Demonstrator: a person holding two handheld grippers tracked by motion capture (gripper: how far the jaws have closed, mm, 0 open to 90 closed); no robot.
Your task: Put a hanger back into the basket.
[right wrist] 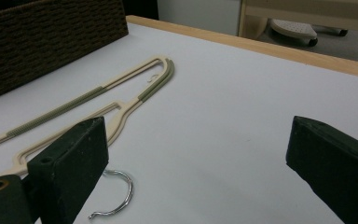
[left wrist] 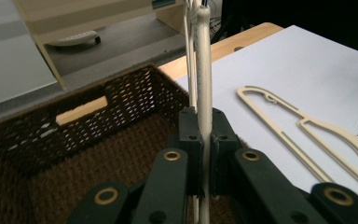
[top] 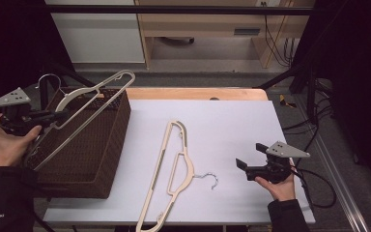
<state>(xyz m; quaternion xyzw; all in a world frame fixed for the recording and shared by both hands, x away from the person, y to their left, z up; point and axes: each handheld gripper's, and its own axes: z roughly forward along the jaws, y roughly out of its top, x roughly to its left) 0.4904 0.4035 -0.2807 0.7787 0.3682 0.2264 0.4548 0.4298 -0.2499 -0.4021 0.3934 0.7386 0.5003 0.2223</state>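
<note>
We list: held hanger point(top: 94, 94), cream plastic, smooth and matt. Second hanger point(top: 174, 164), the same plastic with ribbed olive grip strips and a glossy metal hook point(top: 211, 179). Basket point(top: 89, 145), dark brown wicker, rough weave. Table point(top: 232, 125), matt white top, pale wood edge. Hand-held gripper point(right wrist: 196, 158) pads, matt black plastic.

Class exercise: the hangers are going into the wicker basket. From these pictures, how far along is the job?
About halfway. Done: nothing shows inside the basket yet. In hand: the left tool is shut on one cream hanger, held over the basket. Left: the second hanger lies on the white table, with the right tool open beside its hook.
</note>
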